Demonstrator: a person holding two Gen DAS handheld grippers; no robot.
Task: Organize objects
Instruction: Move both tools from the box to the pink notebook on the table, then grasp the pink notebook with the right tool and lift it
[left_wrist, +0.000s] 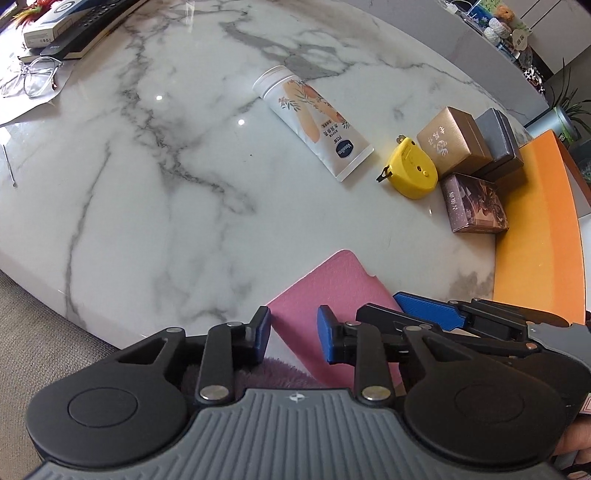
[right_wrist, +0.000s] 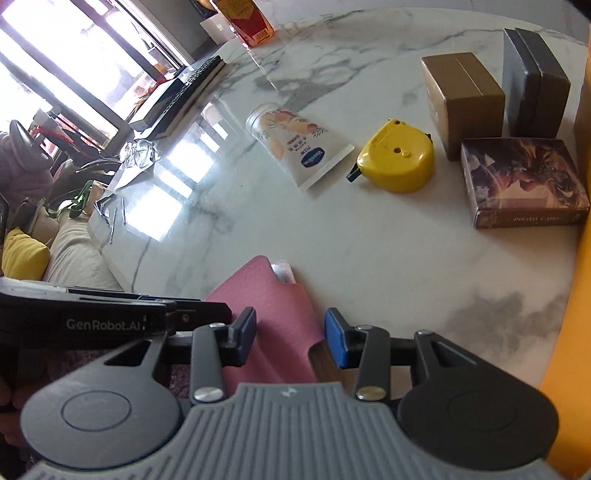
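Both grippers hovering over the pink wallet (left_wrist: 332, 291) at the marble table's (left_wrist: 147, 184) near edge.

The left gripper (left_wrist: 293, 334) and right gripper (right_wrist: 290, 338) are gaping partly open, gripping nothing, the wallet lying between and below their fingers. Ahead are lying a tube (left_wrist: 314, 118), yellow tape measure (left_wrist: 412, 170) and boxes (right_wrist: 524, 181).

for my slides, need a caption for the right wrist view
Open right gripper over a pink wallet on a marble table.
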